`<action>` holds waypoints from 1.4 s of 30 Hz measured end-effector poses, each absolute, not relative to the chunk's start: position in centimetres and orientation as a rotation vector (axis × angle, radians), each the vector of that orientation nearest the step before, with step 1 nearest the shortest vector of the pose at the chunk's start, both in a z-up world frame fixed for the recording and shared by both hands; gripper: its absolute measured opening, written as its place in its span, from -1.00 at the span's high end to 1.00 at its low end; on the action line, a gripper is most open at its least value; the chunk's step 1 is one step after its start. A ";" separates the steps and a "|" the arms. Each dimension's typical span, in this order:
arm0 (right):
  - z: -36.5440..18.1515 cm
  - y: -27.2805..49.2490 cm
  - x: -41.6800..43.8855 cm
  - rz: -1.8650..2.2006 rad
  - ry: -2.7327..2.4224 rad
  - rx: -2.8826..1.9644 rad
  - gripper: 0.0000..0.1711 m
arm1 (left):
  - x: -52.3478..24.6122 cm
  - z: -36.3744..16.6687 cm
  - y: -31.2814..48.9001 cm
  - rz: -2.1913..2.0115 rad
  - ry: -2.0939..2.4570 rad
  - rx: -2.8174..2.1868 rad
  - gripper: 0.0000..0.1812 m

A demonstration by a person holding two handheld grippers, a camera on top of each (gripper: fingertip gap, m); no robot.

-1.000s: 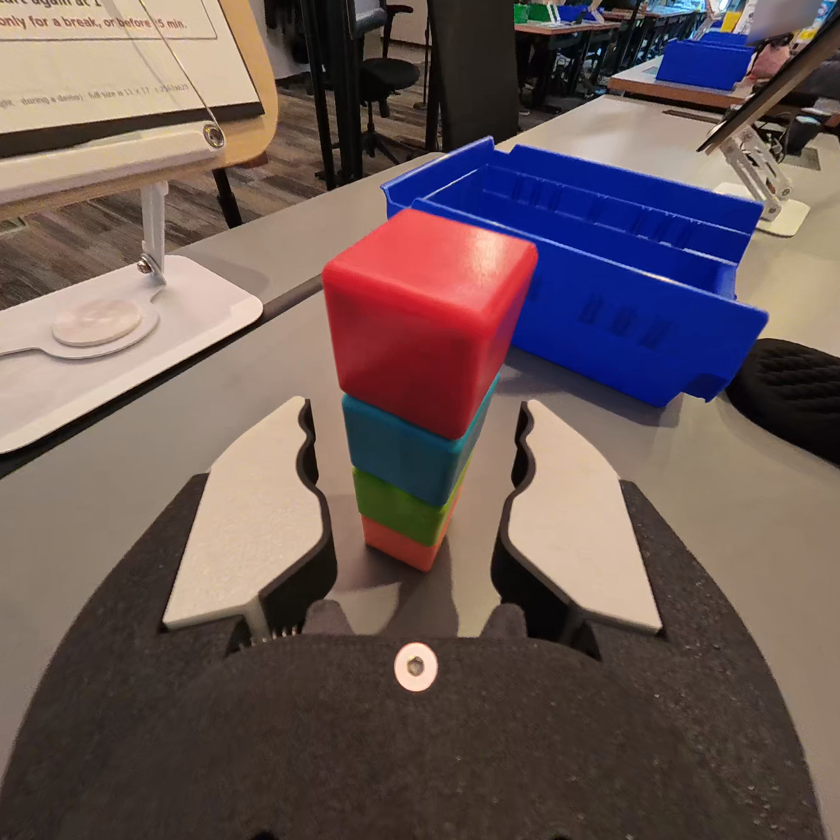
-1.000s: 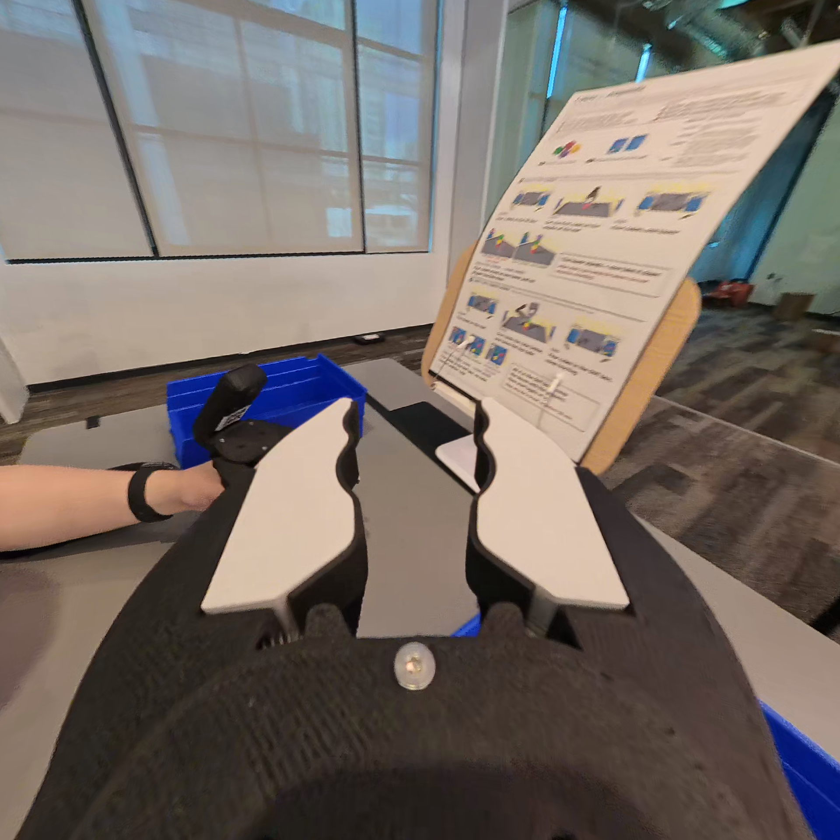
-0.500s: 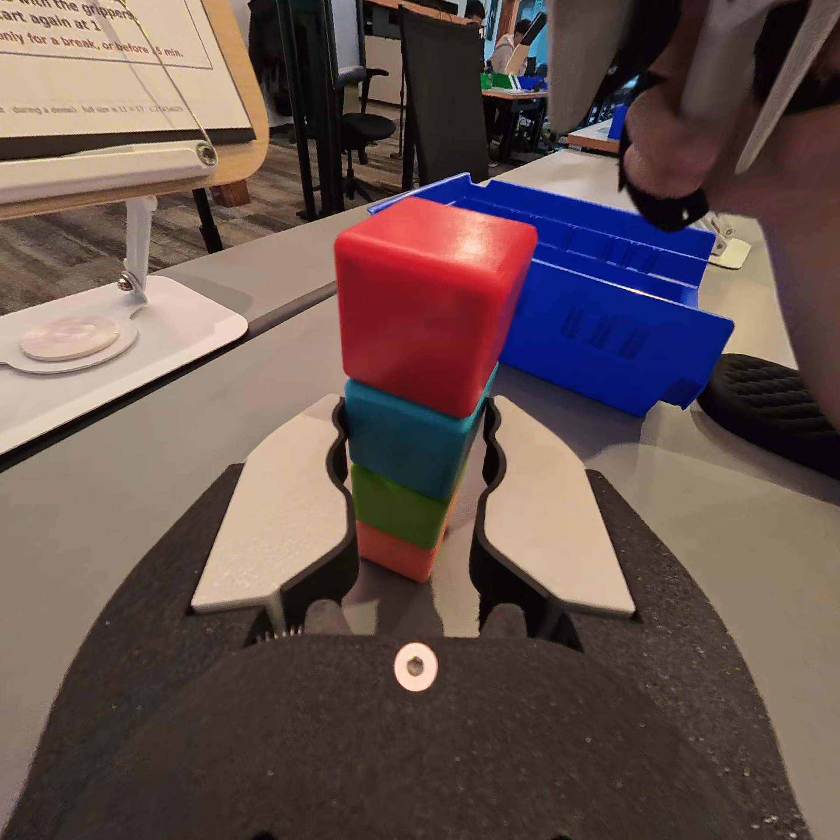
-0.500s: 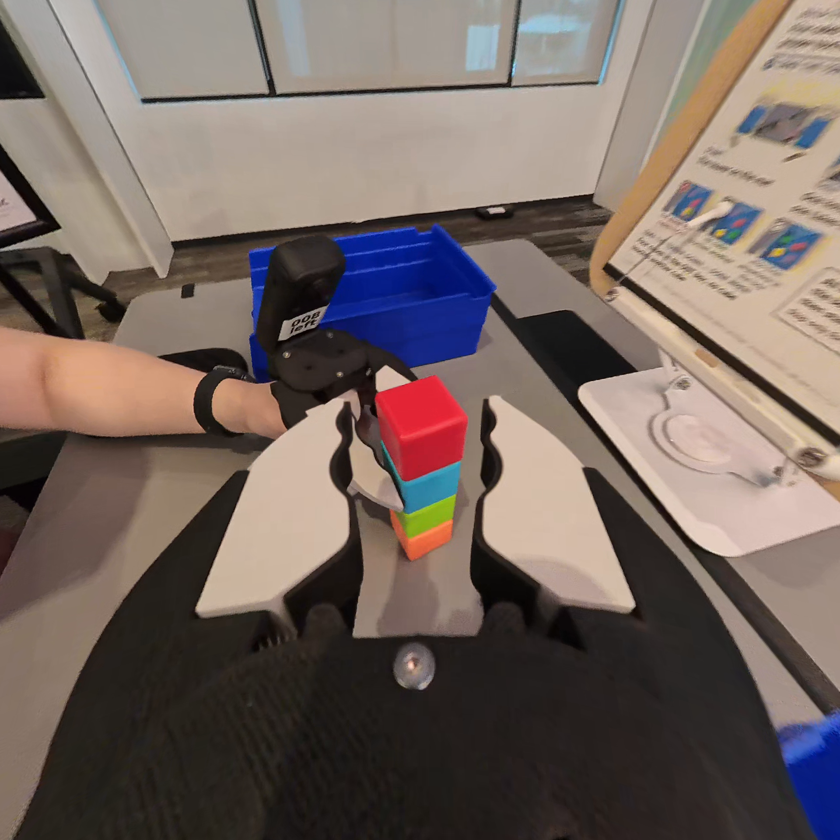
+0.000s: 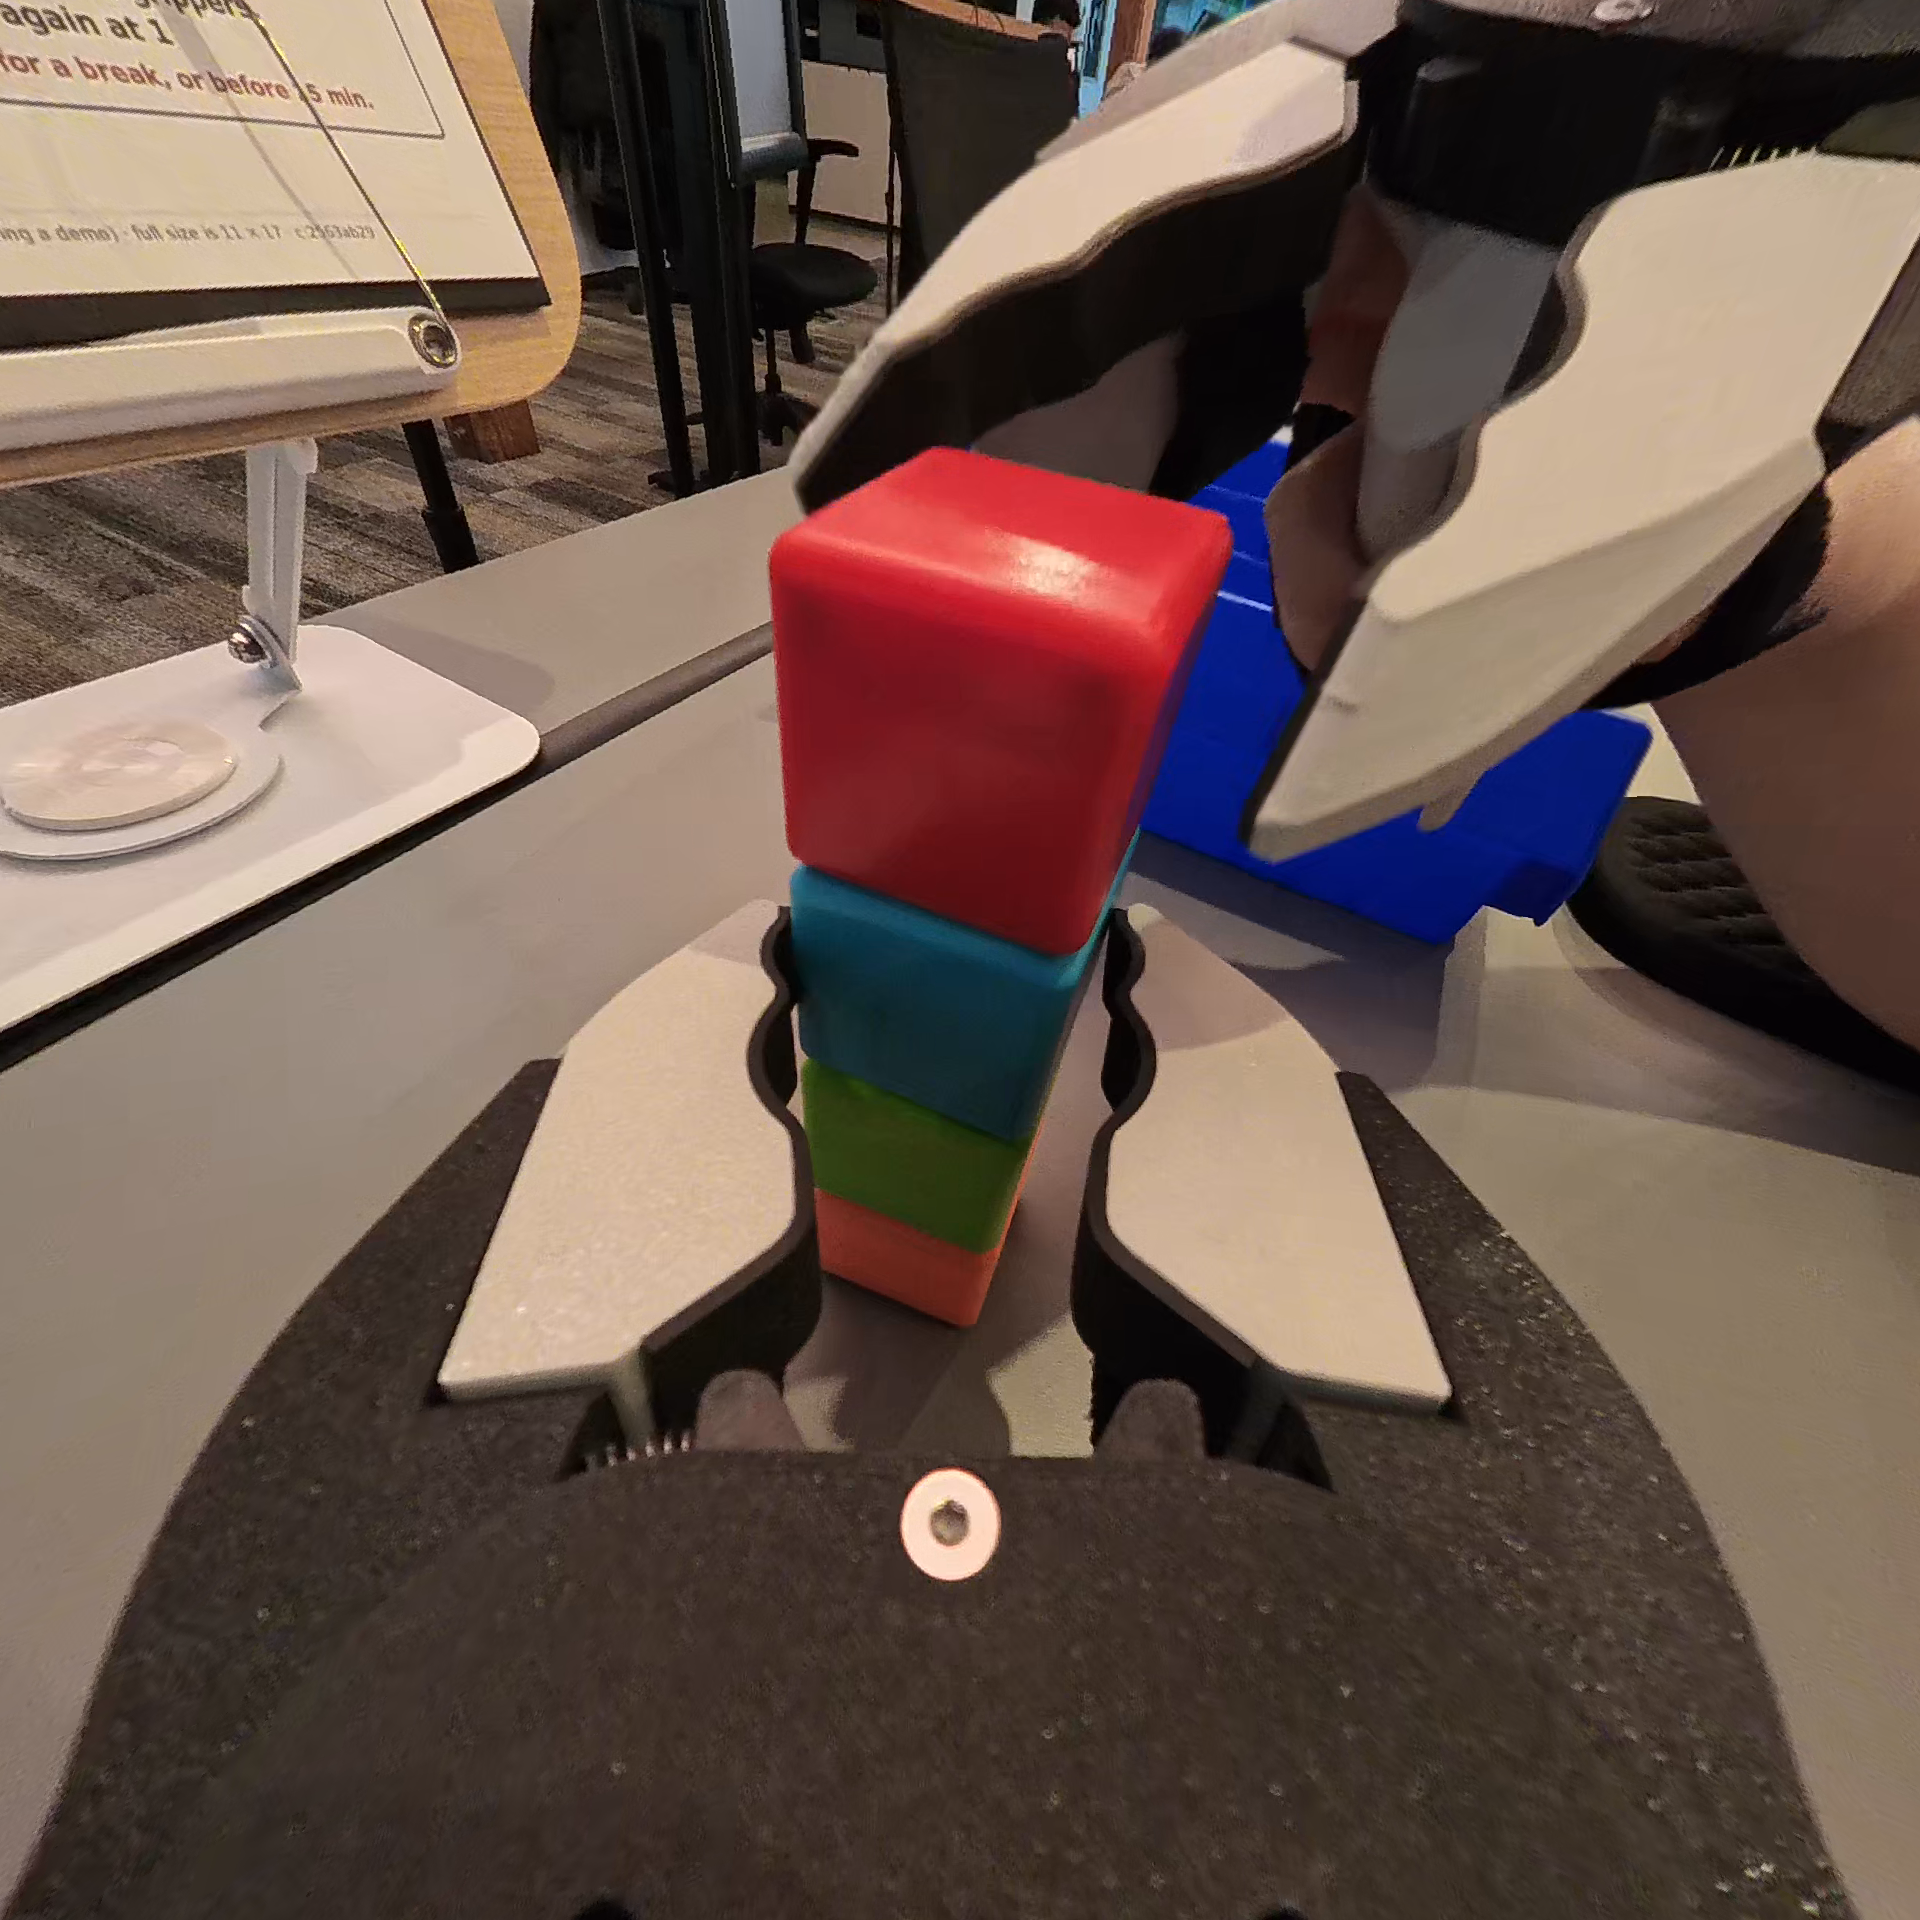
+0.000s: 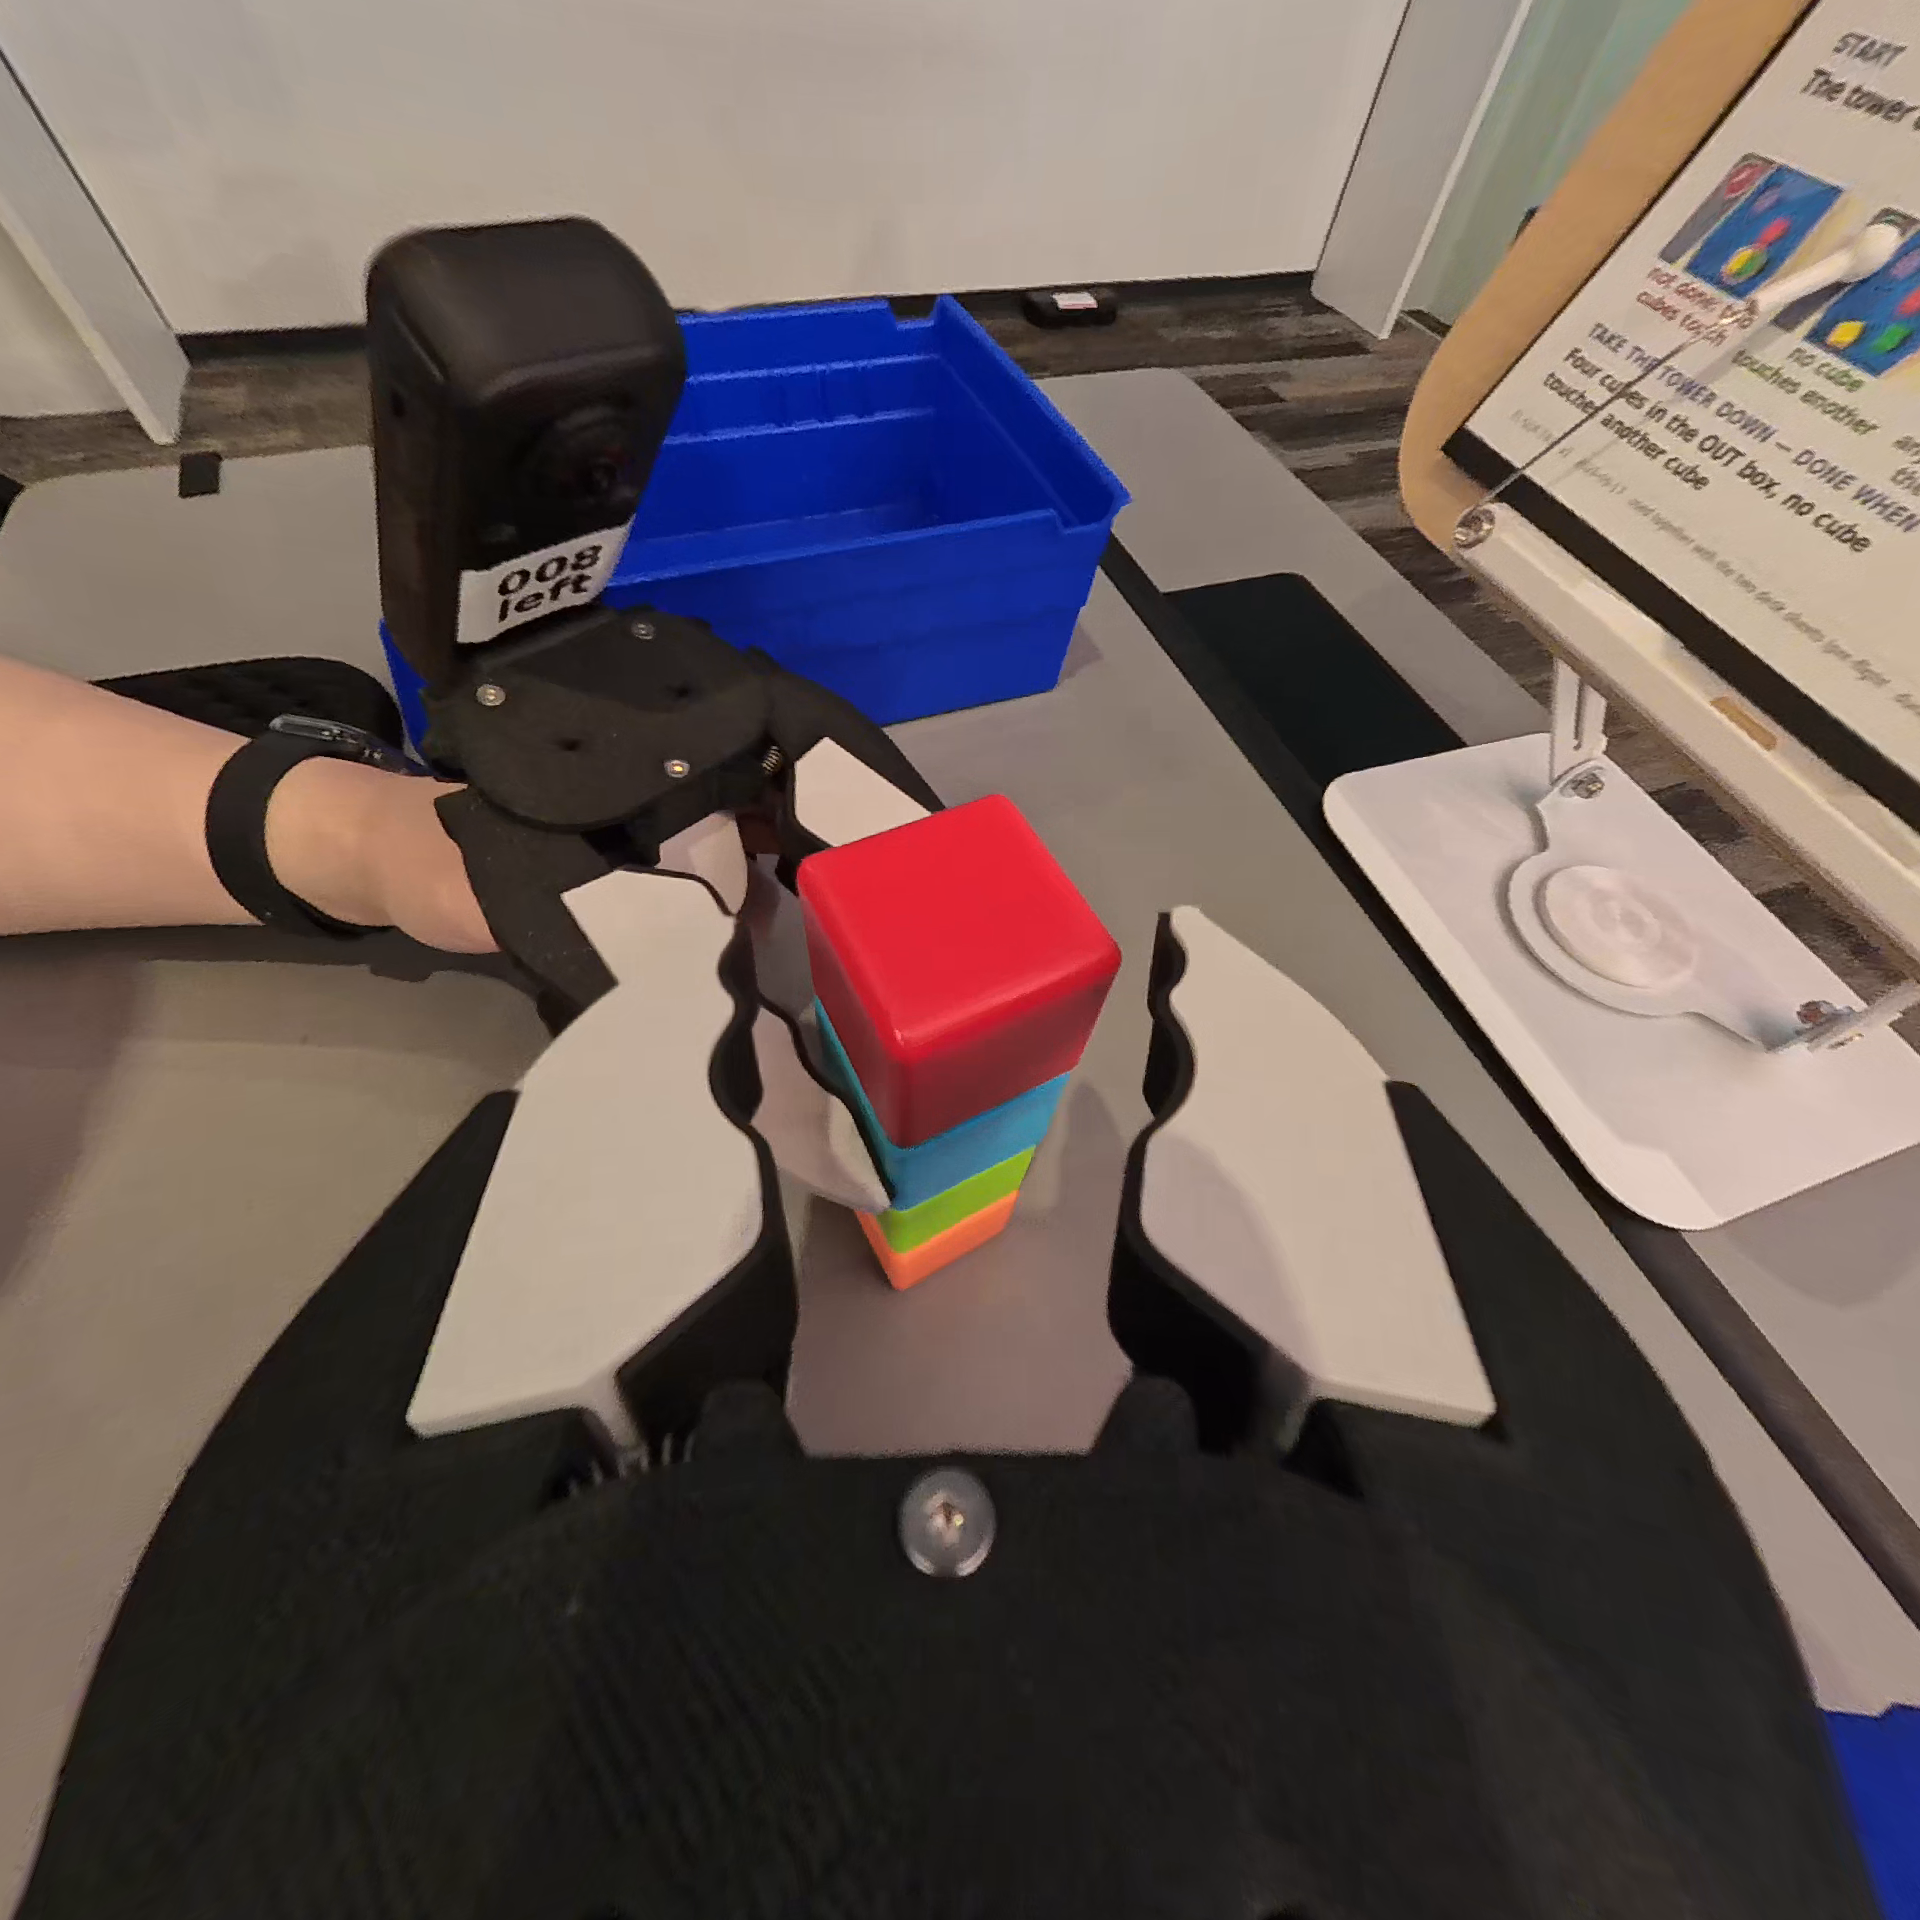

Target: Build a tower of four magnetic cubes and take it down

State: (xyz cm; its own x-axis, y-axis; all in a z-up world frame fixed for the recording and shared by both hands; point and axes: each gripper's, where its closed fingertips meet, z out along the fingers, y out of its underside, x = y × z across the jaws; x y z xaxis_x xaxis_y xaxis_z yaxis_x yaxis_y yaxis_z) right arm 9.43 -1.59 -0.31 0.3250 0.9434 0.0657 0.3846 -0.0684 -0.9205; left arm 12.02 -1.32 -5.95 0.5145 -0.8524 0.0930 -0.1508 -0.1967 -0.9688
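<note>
A tower of four cubes stands on the grey table: red cube on top, then blue cube, green cube and orange cube at the bottom. My left gripper is shut on the blue cube from the side. One of its fingers shows against the tower in the right wrist view. My right gripper is open and comes from above. Its fingers stand on either side of the red cube without touching it. It also shows in the left wrist view.
A blue bin stands on the table just behind the tower. A sign on a white stand is to one side. A black pad lies beside the bin. A person's hand holds the left gripper. My right fingertips sit around 6 cm from my left ones.
My left gripper closed from open onto the blue cube. My right gripper swung down from facing the sign and lowered around the red cube.
</note>
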 end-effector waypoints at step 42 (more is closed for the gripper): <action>1.0 6.6 33.0 0.323 -0.518 -2.035 0.42 | 12.0 -6.0 -1.4 -0.785 0.872 -1.700 0.39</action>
State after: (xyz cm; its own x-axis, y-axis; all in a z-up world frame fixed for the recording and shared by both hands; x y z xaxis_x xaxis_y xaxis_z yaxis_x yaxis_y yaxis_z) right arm 33.04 6.62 1.01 0.8741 0.4855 -0.0152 0.2266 -0.4354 -0.8712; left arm 11.96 -1.39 -6.05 0.5241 -0.8468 0.0902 -0.1778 -0.2124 -0.9609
